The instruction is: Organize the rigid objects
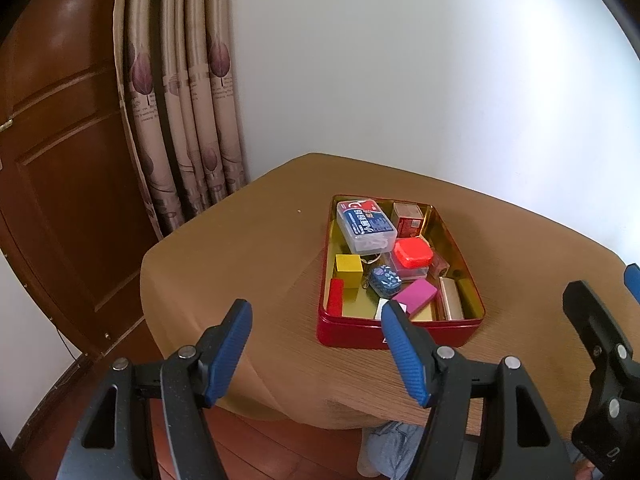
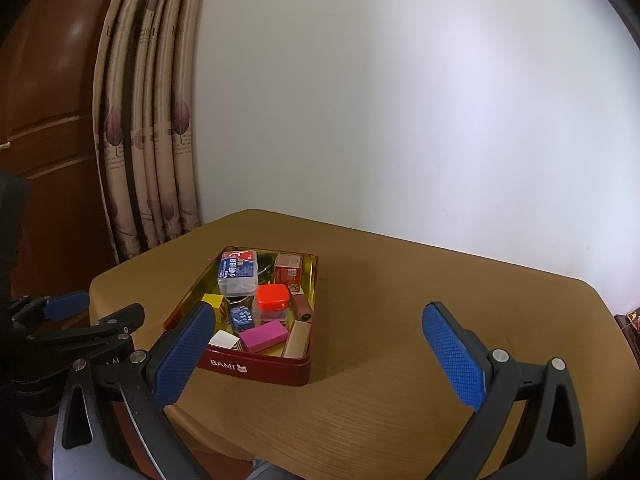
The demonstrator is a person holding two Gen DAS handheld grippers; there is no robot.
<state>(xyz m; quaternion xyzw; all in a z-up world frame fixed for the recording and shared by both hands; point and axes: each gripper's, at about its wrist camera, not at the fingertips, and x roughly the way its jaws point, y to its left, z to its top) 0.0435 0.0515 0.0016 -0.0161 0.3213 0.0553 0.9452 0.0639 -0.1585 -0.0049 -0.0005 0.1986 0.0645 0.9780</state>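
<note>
A red tin box [image 1: 400, 334] [image 2: 260, 368] with a gold inside stands on the brown table. In it lie a clear case with a blue label [image 1: 365, 224] [image 2: 237, 274], a red carton [image 1: 408, 218] [image 2: 289, 267], a red-lidded box [image 1: 412, 254] [image 2: 273, 296], a yellow block [image 1: 349, 267] [image 2: 213, 301], a magenta block [image 1: 419, 295] [image 2: 264, 335], a blue patterned tag [image 1: 385, 281] [image 2: 241, 317] and a tan block [image 1: 451, 298] [image 2: 298, 339]. My left gripper [image 1: 320, 354] is open and empty, near the box's front left. My right gripper [image 2: 320, 360] is open and empty, in front of the box.
The table [image 1: 248, 264] [image 2: 400, 320] stands against a white wall. A patterned curtain [image 1: 180, 92] [image 2: 148, 140] and a wooden door [image 1: 60, 160] are at the left. The right gripper's fingers [image 1: 592, 320] show at the left view's right edge.
</note>
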